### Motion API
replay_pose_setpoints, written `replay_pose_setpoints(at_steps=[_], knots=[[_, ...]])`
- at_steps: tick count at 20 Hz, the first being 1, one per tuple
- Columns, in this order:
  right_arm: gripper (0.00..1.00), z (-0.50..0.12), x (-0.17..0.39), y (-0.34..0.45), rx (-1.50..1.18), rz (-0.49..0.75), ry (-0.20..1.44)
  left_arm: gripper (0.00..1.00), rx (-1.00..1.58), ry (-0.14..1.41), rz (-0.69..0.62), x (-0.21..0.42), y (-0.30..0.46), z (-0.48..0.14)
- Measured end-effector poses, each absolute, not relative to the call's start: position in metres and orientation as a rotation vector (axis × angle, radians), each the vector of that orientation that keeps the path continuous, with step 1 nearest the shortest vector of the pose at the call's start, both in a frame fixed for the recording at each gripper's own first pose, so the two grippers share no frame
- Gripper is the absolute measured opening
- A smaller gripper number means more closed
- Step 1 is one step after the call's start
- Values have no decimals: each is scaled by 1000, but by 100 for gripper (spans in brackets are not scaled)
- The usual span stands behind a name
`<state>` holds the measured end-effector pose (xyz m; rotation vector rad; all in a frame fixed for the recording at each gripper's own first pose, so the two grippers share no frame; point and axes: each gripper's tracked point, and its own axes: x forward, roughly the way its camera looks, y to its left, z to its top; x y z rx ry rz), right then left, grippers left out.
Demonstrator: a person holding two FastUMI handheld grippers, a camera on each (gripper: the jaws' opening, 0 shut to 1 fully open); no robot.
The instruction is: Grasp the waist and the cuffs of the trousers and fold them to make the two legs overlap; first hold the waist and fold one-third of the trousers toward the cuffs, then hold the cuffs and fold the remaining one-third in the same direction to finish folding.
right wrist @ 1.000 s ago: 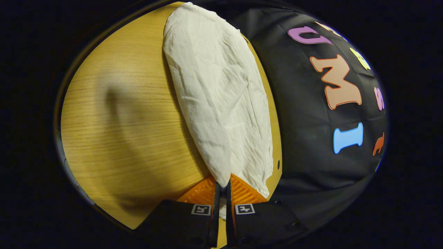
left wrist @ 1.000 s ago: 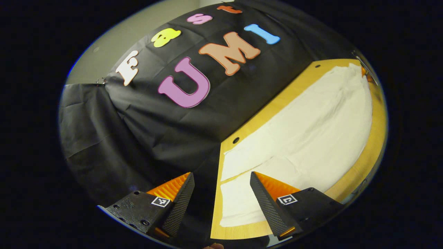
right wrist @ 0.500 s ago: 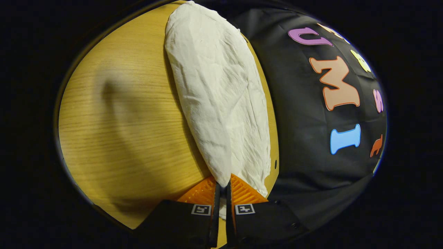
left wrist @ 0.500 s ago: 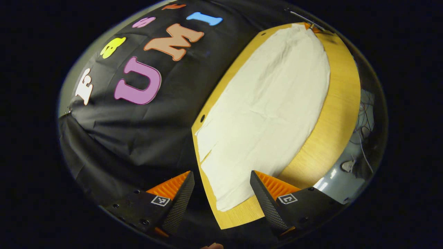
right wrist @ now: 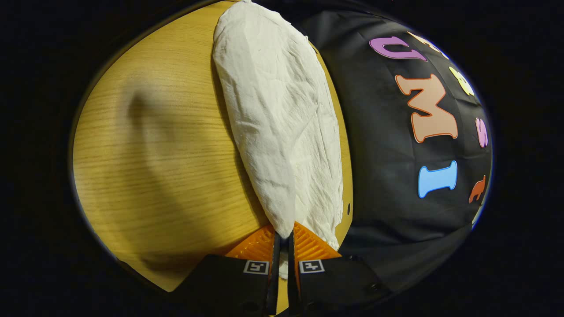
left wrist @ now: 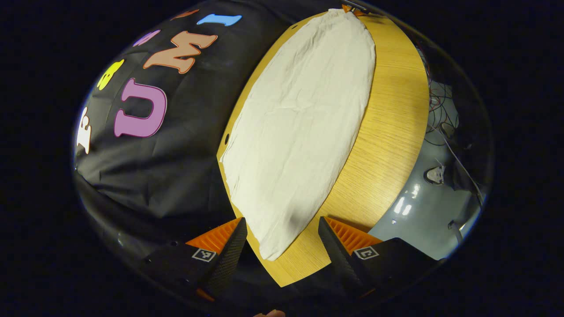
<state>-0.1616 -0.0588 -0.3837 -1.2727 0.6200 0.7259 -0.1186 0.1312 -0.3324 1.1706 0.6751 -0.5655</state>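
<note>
1. While the right gripper point(right wrist: 282, 240) stays clamped on one end of the trousers point(right wrist: 282, 127), the left gripper view has swung over the last second: the booth wall point(left wrist: 167, 145) has slid off to the side and the trousers now run straight up the middle of that view, near end between its fingers.
2. Table point(right wrist: 154, 154): trousers lie flat along its back edge, just beside the wall, legs seemingly already overlapped into one long strip; which end is waist I cannot tell.
3. Meaning for the task: left gripper point(left wrist: 282, 240) is now lined up on the free end, jaws wide apart, holding nothing, not yet touching cloth. Likely next is a descent and pinch, then the first third-fold.
4. Room: wide bare wood on the front side of the trousers, good space to carry a fold along the strip; back side is tight against the wall.
5. Edges: the near cloth corner sits close to the table's end edge in the left gripper view, with floor point(left wrist: 423, 207) beyond, so little margin for overshoot there.
</note>
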Motion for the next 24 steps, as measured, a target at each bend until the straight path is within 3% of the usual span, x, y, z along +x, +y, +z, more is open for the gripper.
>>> replay_pose_setpoints(at_steps=[6, 7, 11, 12, 14, 16, 18, 20, 21, 24], knots=[[11, -384, -163, -60, -1274, 709, 624, 96, 1198, 657, -611, -98, 127, -344], [11, -383, -163, -60, -1275, 707, 623, 89, 1212, 643, -618, -93, 124, -343], [11, -383, -163, -61, -1277, 694, 610, 85, 1248, 623, -634, -70, 123, -349], [7, -383, -163, -60, -1280, 692, 607, 84, 1256, 620, -637, -65, 122, -349], [11, -383, -163, -61, -1278, 687, 610, 84, 1269, 624, -651, -57, 120, -352], [11, -383, -164, -61, -1277, 685, 613, 77, 1277, 639, -667, -53, 119, -356], [11, -383, -164, -61, -1281, 687, 611, 69, 1271, 668, -682, -56, 117, -360], [8, -383, -164, -61, -1279, 683, 611, 53, 1257, 703, -694, -61, 117, -367], [8, -382, -164, -61, -1275, 679, 612, 37, 1255, 718, -693, -65, 117, -368], [11, -382, -164, -63, -1270, 671, 610, 11, 1254, 750, -680, -71, 114, -372]])
